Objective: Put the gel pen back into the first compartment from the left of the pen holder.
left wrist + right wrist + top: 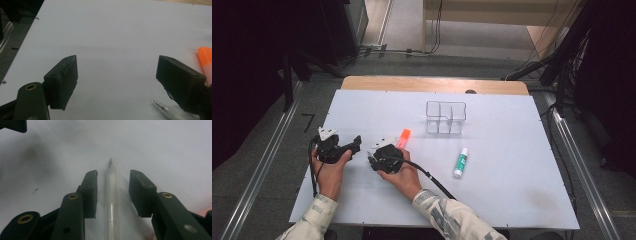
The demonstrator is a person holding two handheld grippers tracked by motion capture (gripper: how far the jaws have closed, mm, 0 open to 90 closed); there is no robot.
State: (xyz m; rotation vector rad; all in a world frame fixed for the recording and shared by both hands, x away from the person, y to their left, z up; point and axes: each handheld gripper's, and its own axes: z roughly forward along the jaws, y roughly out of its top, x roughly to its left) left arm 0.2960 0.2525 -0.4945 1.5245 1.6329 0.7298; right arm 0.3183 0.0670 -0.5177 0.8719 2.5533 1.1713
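A translucent pen (111, 190) lies flat on the white table (512, 130), its tip pointing away in the right gripper view. My right gripper (112, 173) straddles it, one jaw on each side, with a narrow gap left between each pad and the barrel. In the high view the right gripper (374, 159) is low over the table at centre left. To its left, my left gripper (354, 144) is held wide open with nothing between its jaws (116, 72). The pen's tip (162, 108) shows by its right jaw.
An orange highlighter (403, 137) lies just beyond the right gripper and also shows at the edge of the left gripper view (205, 60). A clear divided organizer (445, 117) stands at the table's back centre. A green-and-white glue stick (460, 162) lies to the right.
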